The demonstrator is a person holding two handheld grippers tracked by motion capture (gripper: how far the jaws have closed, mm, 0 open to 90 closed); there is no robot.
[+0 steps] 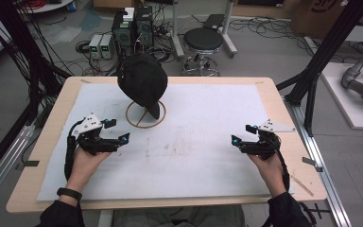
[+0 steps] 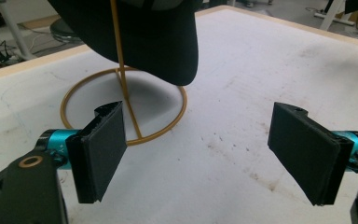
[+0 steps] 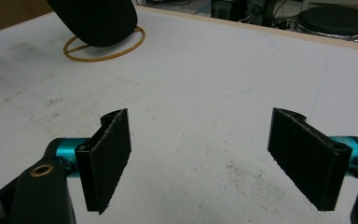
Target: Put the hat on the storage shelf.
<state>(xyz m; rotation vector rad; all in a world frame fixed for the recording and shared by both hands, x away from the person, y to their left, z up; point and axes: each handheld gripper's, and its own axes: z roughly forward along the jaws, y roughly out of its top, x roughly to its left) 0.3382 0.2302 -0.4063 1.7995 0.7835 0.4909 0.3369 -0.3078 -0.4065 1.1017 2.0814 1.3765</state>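
— Cables, computer boxes and a round stool [image 1: 203, 40] cluttered the floor behind us, and the tabletop [image 1: 52, 118] wore a scuffed white sheet. Where did the black cap [image 1: 142, 80] sit?

— It hung on a thin gold stand [image 1: 145, 115] toward the far edge, left of centre. The stand's ring base lay flat on the sheet and the cap's brim pointed down toward us, over the ring.

— Which of our claws was closer?

— Our left claw [image 1: 116, 137], clearly. The cap lay just ahead of it and slightly to its right; in the left gripper view the brim hung above and between the jaws. Our right claw [image 1: 238, 140] was well apart, with the cap far off to its left.

— Were either of them gripping?

— Neither. Both had their jaws spread wide with only the sheet between them.

— Any containers?

— We saw none on the tabletop. We judged the left claw best placed to reach forward for the brim.
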